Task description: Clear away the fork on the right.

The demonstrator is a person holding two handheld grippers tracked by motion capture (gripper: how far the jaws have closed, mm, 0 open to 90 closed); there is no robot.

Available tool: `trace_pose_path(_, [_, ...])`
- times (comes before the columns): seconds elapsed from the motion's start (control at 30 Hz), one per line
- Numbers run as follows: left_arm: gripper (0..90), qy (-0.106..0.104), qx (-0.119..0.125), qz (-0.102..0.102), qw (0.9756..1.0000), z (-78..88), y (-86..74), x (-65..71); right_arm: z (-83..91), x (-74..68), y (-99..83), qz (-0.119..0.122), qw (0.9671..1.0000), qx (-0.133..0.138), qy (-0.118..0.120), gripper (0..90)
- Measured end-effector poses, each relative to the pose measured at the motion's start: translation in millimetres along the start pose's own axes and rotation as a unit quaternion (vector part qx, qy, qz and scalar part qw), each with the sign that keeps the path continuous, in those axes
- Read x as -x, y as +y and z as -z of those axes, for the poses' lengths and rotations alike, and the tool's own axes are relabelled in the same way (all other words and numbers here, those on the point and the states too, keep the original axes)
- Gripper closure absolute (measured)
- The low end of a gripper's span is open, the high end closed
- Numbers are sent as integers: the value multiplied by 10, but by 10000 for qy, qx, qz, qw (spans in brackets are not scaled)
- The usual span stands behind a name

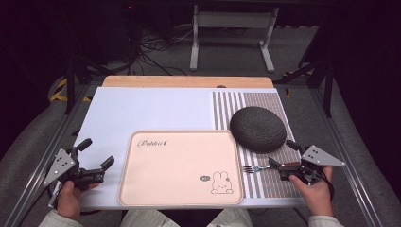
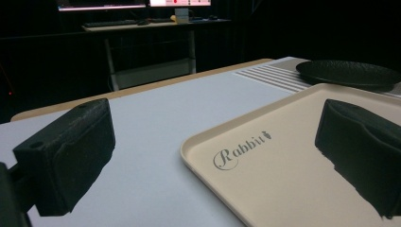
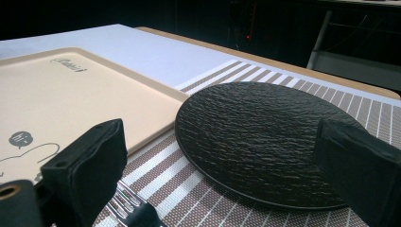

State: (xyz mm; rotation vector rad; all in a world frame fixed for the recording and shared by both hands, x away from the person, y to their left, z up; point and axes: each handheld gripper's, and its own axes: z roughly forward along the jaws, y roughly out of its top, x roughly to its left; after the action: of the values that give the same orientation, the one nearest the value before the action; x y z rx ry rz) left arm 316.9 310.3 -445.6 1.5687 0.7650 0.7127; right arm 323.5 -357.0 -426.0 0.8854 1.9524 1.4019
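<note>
A beige tray [image 1: 156, 189] printed with a rabbit lies at the front middle of the table. To its right a round black textured plate [image 1: 258, 128] rests on a striped placemat [image 1: 228, 106]. A small fork [image 1: 254, 168] lies on the mat just below the plate, its tines toward the tray. My right gripper [image 1: 283, 153] stands open at the fork's handle end; in the right gripper view the fork [image 3: 128, 204] lies under the left jaw, with the plate [image 3: 255, 137] ahead. My left gripper [image 1: 97, 152] hangs open left of the tray [image 2: 293, 189], holding nothing.
A white mat [image 1: 146, 111] covers the table's left and back part, with the wooden table edge [image 1: 189, 81] behind it. Metal rails run along both sides. Desk legs and cables stand on the floor beyond the table.
</note>
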Motion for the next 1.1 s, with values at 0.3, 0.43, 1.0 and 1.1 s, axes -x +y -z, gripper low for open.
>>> trace_pose_path(0.3, [0, 5, 1, -4, 10000, 1, 2, 0, -11, -11, 9, -8, 10000, -20, 35, 47])
trace_pose_path(0.43, [0, 1, -9, -8, 10000, 3, 3, 1, -21, -15, 10, -31, 10000, -14, 60, 49])
trace_pose_path(1.0, [0, 5, -16, -19, 10000, -6, -1, 5, -261, -13, 268, -24, 9993, 89, 358, 44])
trace_pose_path(1.1, [0, 4, -19, -20, 10000, -6, -2, 4, -304, -7, 311, -51, 9990, 77, 437, 43])
